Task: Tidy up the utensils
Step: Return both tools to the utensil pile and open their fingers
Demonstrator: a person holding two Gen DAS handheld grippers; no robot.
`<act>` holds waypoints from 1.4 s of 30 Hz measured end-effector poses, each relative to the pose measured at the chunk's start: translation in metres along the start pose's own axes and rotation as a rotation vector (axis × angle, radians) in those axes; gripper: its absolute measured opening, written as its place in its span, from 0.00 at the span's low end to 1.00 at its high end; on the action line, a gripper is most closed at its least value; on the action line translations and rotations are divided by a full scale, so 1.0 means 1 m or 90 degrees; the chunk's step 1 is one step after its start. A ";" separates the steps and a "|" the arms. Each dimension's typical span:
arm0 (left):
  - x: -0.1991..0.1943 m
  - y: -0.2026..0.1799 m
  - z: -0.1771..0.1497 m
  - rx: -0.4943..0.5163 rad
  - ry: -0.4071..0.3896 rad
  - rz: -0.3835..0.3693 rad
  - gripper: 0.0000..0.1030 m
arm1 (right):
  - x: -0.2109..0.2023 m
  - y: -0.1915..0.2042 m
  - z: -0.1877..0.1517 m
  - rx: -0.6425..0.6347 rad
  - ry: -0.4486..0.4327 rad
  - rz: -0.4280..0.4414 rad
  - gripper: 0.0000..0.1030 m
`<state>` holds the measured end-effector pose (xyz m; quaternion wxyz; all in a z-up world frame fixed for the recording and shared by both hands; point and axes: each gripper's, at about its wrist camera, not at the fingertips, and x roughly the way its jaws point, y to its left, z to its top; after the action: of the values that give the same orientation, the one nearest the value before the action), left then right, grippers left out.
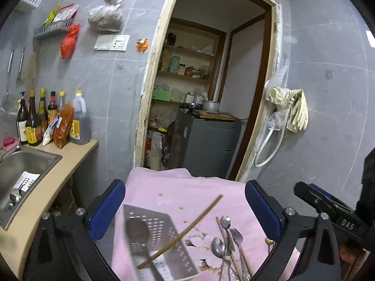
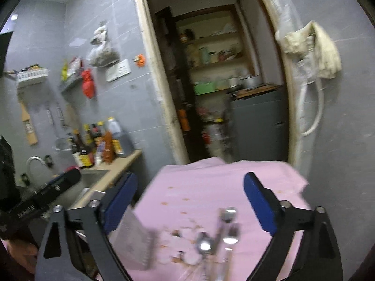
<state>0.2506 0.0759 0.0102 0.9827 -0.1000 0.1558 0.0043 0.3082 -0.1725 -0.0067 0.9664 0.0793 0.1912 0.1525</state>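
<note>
Steel spoons and forks (image 1: 226, 241) lie heaped on the pink floral cloth (image 1: 178, 187), right of a perforated steel holder (image 1: 157, 234) with a wooden chopstick (image 1: 185, 229) across it. Left gripper (image 1: 185, 201) and right gripper (image 2: 189, 199) both gape, empty.

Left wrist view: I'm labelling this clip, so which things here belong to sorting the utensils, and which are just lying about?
Belongs to the job:
perforated metal holder
chopstick leaning on it
spoons and fork on the pink cloth

Just lying about:
sauce bottles
sink
rubber gloves
red bag
</note>
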 end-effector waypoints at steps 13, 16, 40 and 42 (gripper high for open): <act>0.021 -0.071 -0.027 0.076 0.020 -0.032 1.00 | -0.029 -0.062 -0.014 -0.018 0.026 -0.098 0.95; 0.028 -0.082 -0.034 0.083 0.032 -0.039 1.00 | -0.027 -0.075 -0.019 -0.015 0.040 -0.106 0.95; 0.122 -0.111 -0.101 0.096 0.214 -0.028 1.00 | 0.062 -0.169 -0.098 0.089 0.216 -0.048 0.95; 0.135 -0.113 -0.105 0.097 0.227 -0.028 1.00 | 0.074 -0.174 -0.103 0.095 0.228 -0.038 0.93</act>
<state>0.3512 -0.0583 -0.1067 0.9442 -0.0276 0.3249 -0.0471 0.3792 -0.3025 -0.1637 0.9125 0.1165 0.3730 0.1206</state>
